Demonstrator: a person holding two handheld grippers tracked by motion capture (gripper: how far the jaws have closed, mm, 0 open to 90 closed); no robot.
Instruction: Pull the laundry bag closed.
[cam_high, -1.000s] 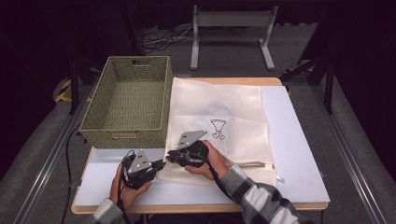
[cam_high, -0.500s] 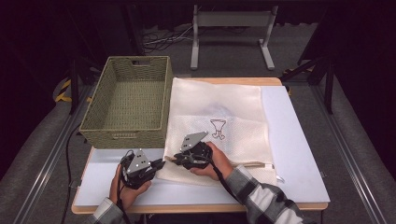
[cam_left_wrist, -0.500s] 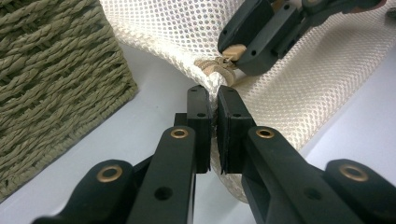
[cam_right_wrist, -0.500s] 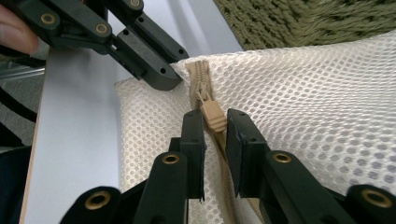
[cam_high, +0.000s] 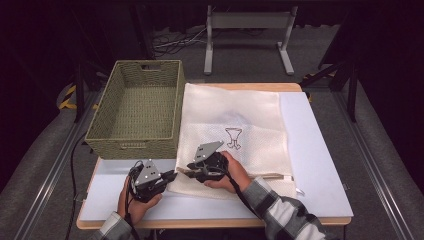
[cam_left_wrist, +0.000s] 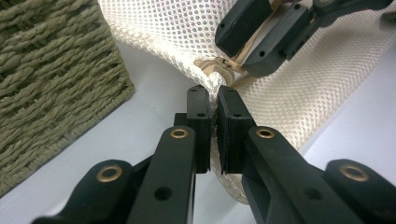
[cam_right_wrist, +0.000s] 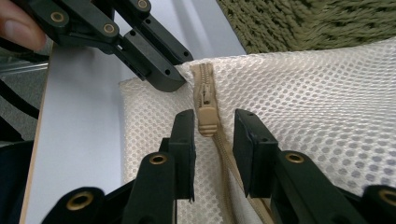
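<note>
A cream mesh laundry bag (cam_high: 235, 130) with a small dark printed figure lies flat at the table's centre, its tan zipper (cam_right_wrist: 208, 119) along the 6 o'clock edge. The left gripper (cam_left_wrist: 214, 100) pinches the bag's corner at 7 o'clock, jaws pressed together on the mesh. The right gripper (cam_right_wrist: 212, 128) stands spread, astride the zipper pull. A woven basket (cam_high: 117, 137) sits at 10 o'clock.

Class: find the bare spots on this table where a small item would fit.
Free: the white table strip right of the mesh bag; the near-left corner below the basket. Crowded: where left tool and right tool meet.
</note>
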